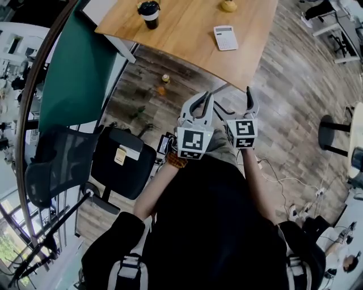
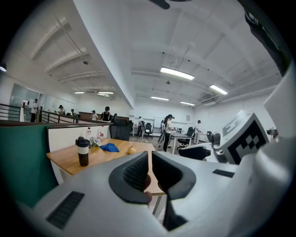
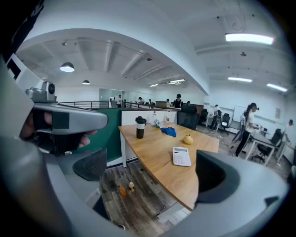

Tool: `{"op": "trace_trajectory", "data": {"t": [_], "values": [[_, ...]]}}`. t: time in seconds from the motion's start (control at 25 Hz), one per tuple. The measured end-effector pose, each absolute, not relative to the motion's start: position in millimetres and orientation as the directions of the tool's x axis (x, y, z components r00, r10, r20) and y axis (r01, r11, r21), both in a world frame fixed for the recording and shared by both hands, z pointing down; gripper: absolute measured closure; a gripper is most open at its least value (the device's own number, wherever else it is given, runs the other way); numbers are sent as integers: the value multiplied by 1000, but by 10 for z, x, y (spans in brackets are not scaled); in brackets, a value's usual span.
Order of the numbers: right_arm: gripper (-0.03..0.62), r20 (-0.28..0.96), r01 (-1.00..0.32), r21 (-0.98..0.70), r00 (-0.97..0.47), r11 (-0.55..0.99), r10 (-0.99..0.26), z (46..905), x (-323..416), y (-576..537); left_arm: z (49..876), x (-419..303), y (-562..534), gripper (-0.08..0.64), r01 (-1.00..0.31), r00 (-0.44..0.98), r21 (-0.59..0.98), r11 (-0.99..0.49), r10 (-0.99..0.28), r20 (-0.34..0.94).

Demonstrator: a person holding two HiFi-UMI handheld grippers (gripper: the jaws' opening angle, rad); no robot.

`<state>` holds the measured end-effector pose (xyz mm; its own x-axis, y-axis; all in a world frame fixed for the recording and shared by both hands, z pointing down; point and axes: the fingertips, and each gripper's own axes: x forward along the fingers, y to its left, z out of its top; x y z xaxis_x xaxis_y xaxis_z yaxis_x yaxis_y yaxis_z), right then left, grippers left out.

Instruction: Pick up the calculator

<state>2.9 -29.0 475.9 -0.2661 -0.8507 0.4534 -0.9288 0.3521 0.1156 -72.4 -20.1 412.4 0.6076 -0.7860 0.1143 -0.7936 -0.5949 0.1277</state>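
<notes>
one calculator [image 1: 226, 38] on table [image 1: 181, 28]; left gripper [image 2: 151, 162] fingers pressed together, right gripper [image 3: 150, 173] fingers spread.

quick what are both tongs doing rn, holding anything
left tongs: shut, nothing between them.
right tongs: open, empty; the calculator lies untouched on the wooden table ahead.

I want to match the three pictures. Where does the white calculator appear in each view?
Head view: the calculator lies top, right of centre, on the wooden table.
Left gripper view: not visible.
Right gripper view: right of centre, flat on the table.
Shared landmark: the dark cup on that table.
</notes>
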Motion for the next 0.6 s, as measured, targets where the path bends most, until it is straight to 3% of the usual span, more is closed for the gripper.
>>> {"op": "trace_trajectory", "data": {"t": [0.6], "values": [[-9, 460, -950, 42, -256, 308, -850, 4965, 599, -1065, 4204, -528, -969, 518, -837, 547, 84, -541, -819, 174]]}}
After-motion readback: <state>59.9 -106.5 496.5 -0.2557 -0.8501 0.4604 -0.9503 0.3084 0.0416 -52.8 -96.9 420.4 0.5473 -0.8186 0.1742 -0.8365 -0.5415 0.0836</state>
